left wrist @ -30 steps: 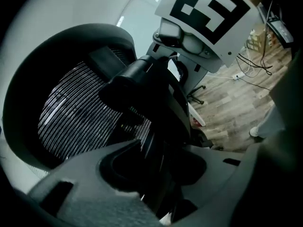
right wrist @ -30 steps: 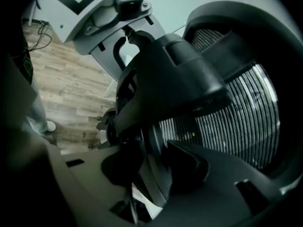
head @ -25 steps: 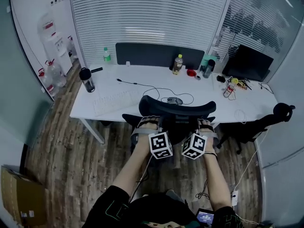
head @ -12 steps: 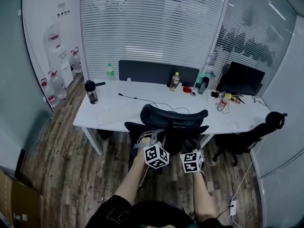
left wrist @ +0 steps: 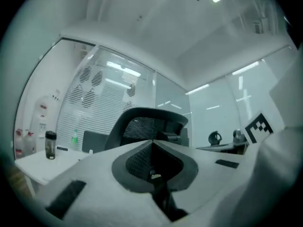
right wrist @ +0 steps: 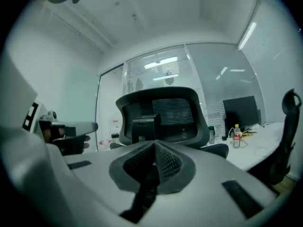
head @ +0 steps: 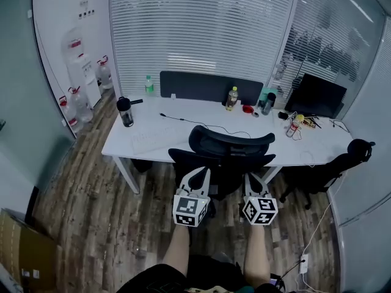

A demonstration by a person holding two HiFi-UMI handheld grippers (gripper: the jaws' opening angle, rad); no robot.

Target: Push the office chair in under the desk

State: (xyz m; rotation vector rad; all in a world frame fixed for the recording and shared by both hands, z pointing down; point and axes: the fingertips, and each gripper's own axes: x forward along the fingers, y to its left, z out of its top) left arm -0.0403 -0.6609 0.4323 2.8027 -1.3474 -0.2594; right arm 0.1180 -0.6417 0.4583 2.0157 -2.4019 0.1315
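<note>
Left gripper (head: 200,173): jaws together on nothing, drawn back off the backrest toward the person
Right gripper (head: 251,179): jaws just closed, empty too, apart from the chair
Office chair (head: 231,144): at the middle of the desk's near edge, backrest upright, seat apparently tucked beneath
Desk (head: 153,144): white, just beyond the chair
Change: a second ago both grippers were open at the backrest's top; now they hang near of it
Meaning: the push looks finished, with both hands retreating

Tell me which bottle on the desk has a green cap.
The clear bottle at the back left of the desk, just left of the dark divider; the bottle farther right has a yellow cap.
</note>
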